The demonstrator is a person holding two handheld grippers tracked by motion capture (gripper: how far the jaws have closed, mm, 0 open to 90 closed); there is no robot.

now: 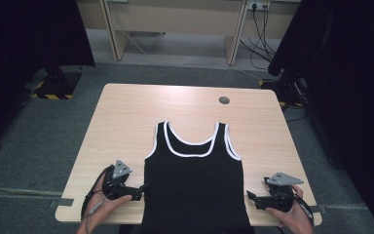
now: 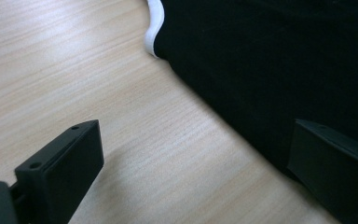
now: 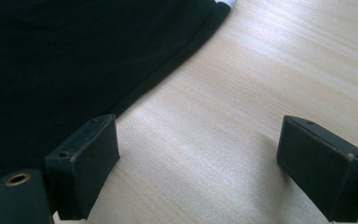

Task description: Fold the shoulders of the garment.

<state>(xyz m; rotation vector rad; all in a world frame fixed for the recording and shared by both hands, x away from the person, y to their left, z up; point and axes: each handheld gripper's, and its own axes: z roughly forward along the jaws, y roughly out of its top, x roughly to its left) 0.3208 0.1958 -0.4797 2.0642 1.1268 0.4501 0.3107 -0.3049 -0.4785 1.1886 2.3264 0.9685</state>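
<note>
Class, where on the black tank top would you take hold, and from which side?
Grip the tank top at its two side edges, left gripper from the left, right gripper from the right. It lies flat, so only thin edges offer purchase; both grippers are open beside them.

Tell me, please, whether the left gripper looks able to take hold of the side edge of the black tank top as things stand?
Probably yes. The left gripper sits right beside the tank top with its jaws open, one over bare table and the other at the fabric's edge, with nothing lying between them.
</note>
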